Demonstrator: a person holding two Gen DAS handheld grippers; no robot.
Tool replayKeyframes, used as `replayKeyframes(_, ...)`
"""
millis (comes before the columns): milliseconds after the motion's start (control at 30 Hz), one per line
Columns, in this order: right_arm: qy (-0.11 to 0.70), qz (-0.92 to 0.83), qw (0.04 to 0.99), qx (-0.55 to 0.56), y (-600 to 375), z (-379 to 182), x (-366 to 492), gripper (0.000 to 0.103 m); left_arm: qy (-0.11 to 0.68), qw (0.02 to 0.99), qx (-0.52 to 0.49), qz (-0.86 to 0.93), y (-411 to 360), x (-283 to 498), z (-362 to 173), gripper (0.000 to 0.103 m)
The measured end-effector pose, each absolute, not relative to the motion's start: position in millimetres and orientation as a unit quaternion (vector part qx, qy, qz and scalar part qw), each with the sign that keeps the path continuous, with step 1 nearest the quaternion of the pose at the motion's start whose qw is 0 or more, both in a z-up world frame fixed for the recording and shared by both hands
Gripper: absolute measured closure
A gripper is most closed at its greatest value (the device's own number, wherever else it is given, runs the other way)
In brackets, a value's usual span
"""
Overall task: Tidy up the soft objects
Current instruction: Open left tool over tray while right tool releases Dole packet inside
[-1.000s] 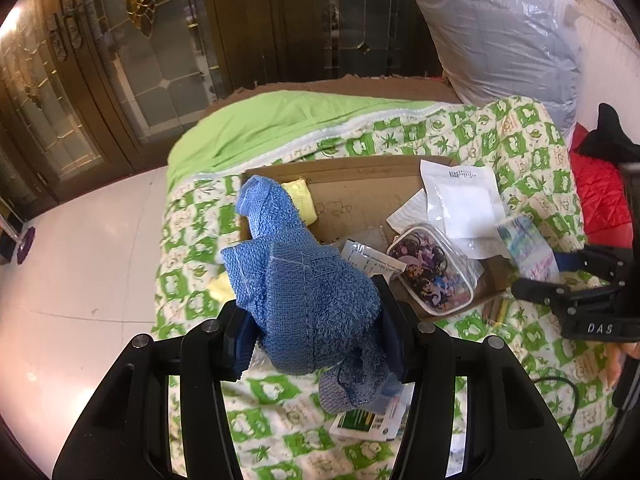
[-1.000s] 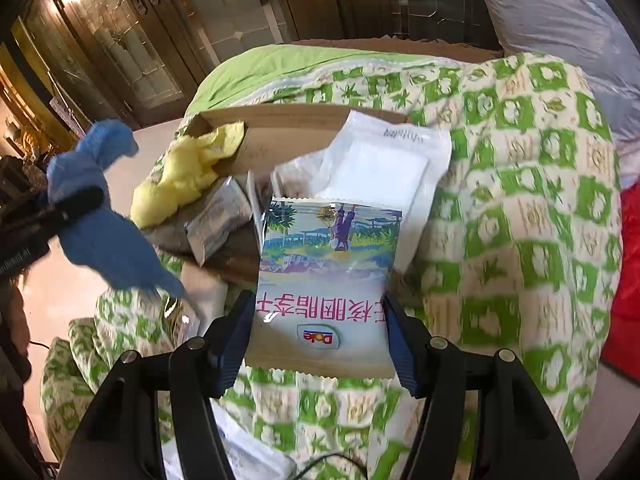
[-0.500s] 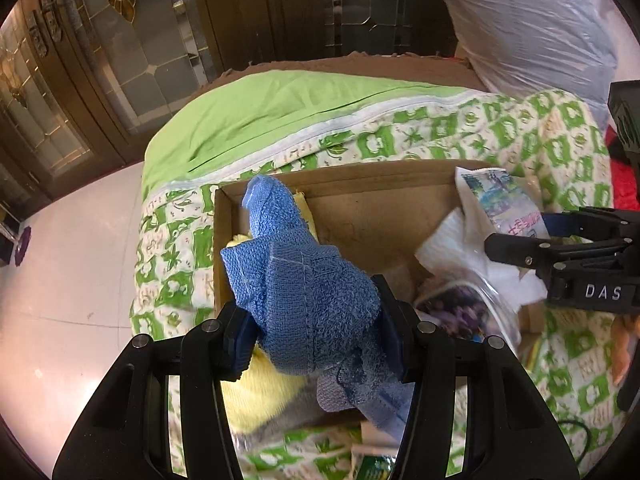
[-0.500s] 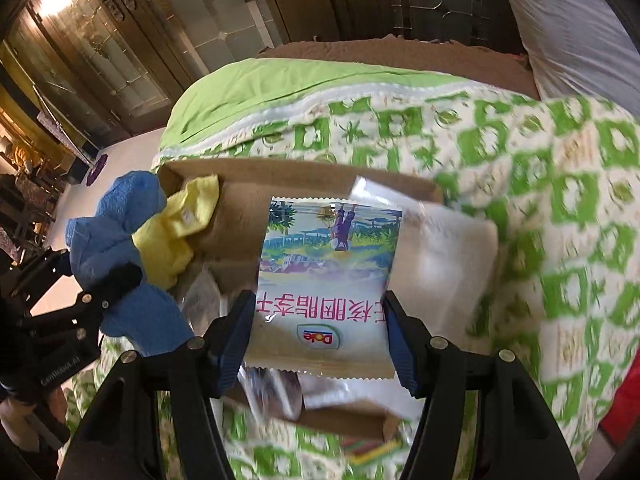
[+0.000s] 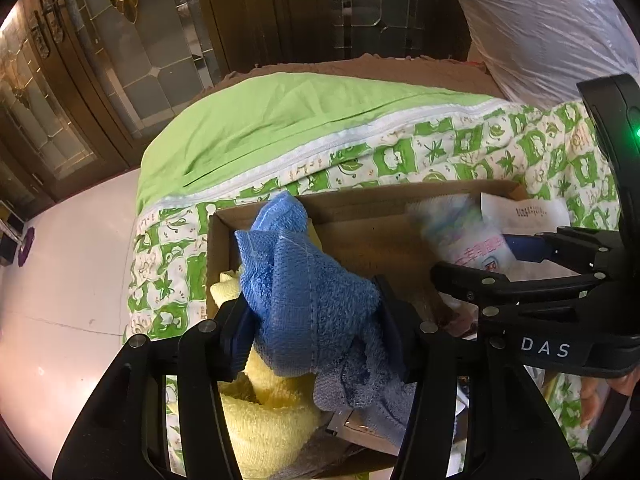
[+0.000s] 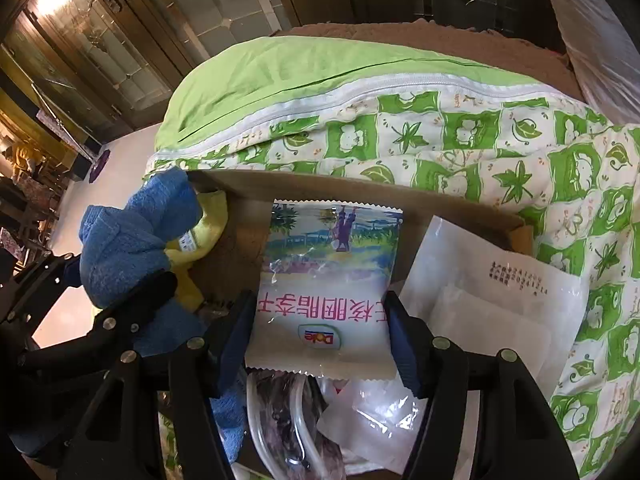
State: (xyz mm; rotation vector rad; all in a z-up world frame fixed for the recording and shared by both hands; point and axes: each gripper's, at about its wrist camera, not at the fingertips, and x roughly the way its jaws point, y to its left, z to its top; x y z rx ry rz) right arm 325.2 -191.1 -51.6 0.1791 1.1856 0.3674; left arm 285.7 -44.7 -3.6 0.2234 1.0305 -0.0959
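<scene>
Letting go over the cardboard box: left gripper fingers easing open around floppy blue towel (grab its bunched middle), right gripper loosening off the slick snack packet.

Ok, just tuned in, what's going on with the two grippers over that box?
A person is sorting items into the cardboard box on the green patterned quilt. The left gripper has a blue towel between its jaws above a yellow towel in the box. The right gripper has a Dole snack packet over the box. Both sets of jaws are opening, apparently to drop the items in.
</scene>
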Motion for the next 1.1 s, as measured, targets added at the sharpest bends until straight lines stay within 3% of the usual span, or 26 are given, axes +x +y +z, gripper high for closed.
replayKeyframes(167,0.542,0.165,0.819,0.091,-201,-44,324,0.023,0.478,0.871,0.106,-0.04,-43,280,5,0.042)
replayKeyframes(567,0.527,0.176,0.822,0.125,-225,-19,272,0.023,0.462,0.881,0.087,-0.047,-28,210,33,0.04)
replayKeyframes(967,0.546,0.184,0.8,0.165,-245,-46,167,0.023,0.526,0.849,-0.031,-0.035,17,85,-38,0.04)
replayKeyframes(1100,0.543,0.18,0.8,0.18,-238,-68,141,0.023,0.546,0.836,-0.009,-0.047,-1,79,-51,0.04)
